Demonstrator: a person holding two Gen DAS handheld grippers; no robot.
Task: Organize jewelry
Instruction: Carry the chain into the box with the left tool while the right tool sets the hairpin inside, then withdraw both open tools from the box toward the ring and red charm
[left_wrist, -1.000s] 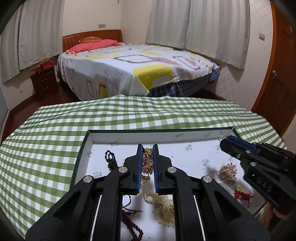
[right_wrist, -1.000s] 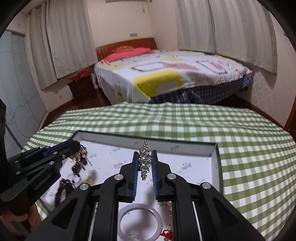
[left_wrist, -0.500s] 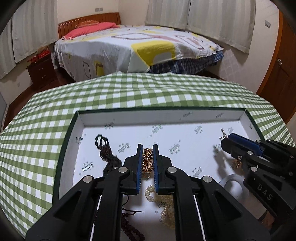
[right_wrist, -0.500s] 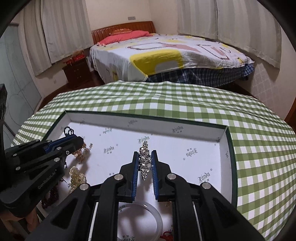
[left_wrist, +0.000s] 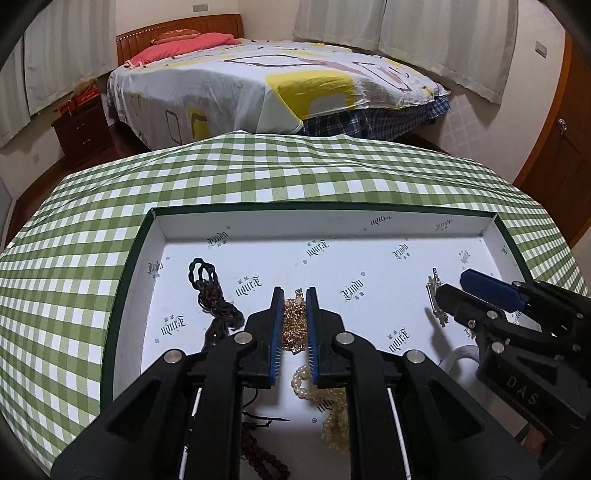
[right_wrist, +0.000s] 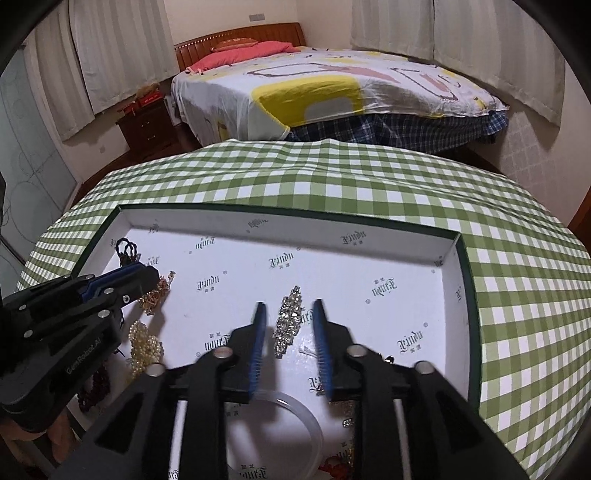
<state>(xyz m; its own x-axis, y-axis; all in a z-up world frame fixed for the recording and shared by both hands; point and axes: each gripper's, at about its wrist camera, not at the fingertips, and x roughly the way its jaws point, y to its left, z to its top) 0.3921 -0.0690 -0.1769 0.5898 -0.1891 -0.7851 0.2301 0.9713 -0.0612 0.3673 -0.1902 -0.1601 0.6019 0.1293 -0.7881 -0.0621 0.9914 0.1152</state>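
A shallow white box with a dark green rim (left_wrist: 325, 208) sits on the checked table. My left gripper (left_wrist: 295, 295) is low over the box floor with a gold chain (left_wrist: 294, 321) pinched between its blue pads. Its jaws are just starting to open. My right gripper (right_wrist: 289, 304) is opening, its pads standing clear on both sides of a rhinestone clip (right_wrist: 290, 321) that lies on the box floor (right_wrist: 369, 258). In the left wrist view the right gripper (left_wrist: 456, 282) hangs at the right, with the clip (left_wrist: 436, 299) beside its tips.
The box also holds a dark bead bracelet (left_wrist: 214, 295), a pearl strand (left_wrist: 325, 398), red-brown beads (left_wrist: 266, 458) and a clear bangle (right_wrist: 291, 417). A green checked cloth (left_wrist: 110, 221) covers the table. A bed (left_wrist: 295, 74) stands beyond the table.
Both grippers sank toward the box floor. The right jaws spread and let go of the rhinestone clip, which now rests in the box. The left still holds the gold chain.
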